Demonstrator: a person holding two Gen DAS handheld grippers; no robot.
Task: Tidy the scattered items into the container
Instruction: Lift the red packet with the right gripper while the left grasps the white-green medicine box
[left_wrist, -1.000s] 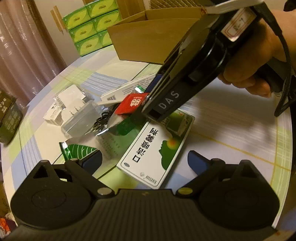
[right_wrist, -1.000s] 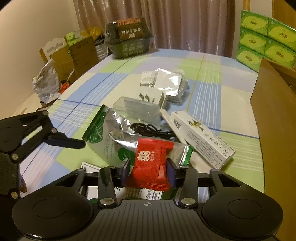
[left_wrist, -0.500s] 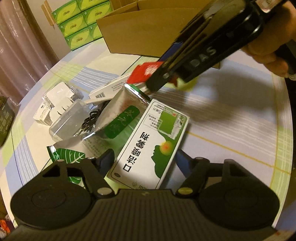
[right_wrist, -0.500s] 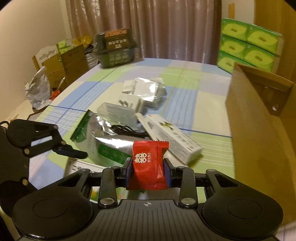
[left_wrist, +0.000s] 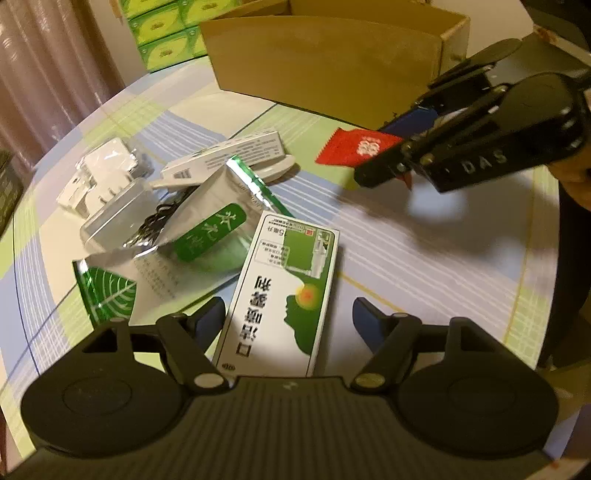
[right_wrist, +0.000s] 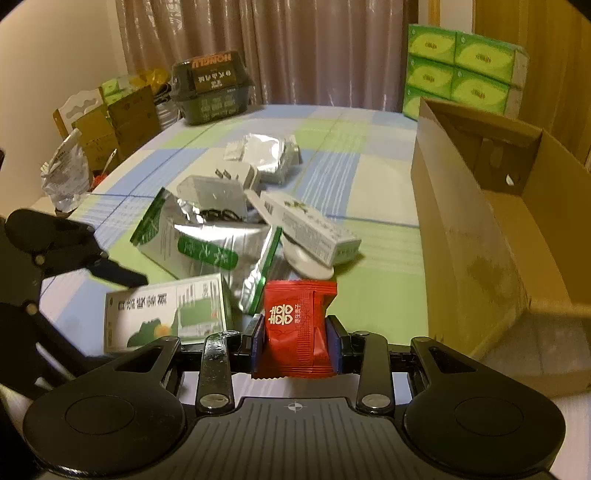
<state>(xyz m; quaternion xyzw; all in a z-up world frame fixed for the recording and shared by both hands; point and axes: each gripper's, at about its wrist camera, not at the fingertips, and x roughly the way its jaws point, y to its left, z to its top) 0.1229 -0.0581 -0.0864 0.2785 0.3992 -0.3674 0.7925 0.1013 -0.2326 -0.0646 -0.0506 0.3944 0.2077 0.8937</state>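
Observation:
My right gripper (right_wrist: 295, 334) is shut on a red sachet (right_wrist: 295, 325) with white print and holds it above the table, just left of the open cardboard box (right_wrist: 461, 240). The left wrist view shows that gripper (left_wrist: 384, 151) with the red sachet (left_wrist: 351, 147) in front of the cardboard box's (left_wrist: 325, 62) near wall. My left gripper (left_wrist: 286, 314) straddles a white and green medicine box (left_wrist: 284, 291) lying flat. Its jaws are opening, and a gap shows on the right side. One of its fingers (right_wrist: 110, 271) shows beside the medicine box (right_wrist: 166, 317).
A silver foil pouch (left_wrist: 207, 229), a long white carton (left_wrist: 229, 158), white plugs and a clear case (left_wrist: 107, 181) lie heaped on the checked tablecloth. Green tissue packs (right_wrist: 461, 74) stand behind the box. A dark green tub (right_wrist: 210, 88) sits at the far edge.
My right gripper lifted the red sachet off the heap and carried it right, toward the cardboard box. My left gripper moved in over the medicine box and its jaws narrowed around it.

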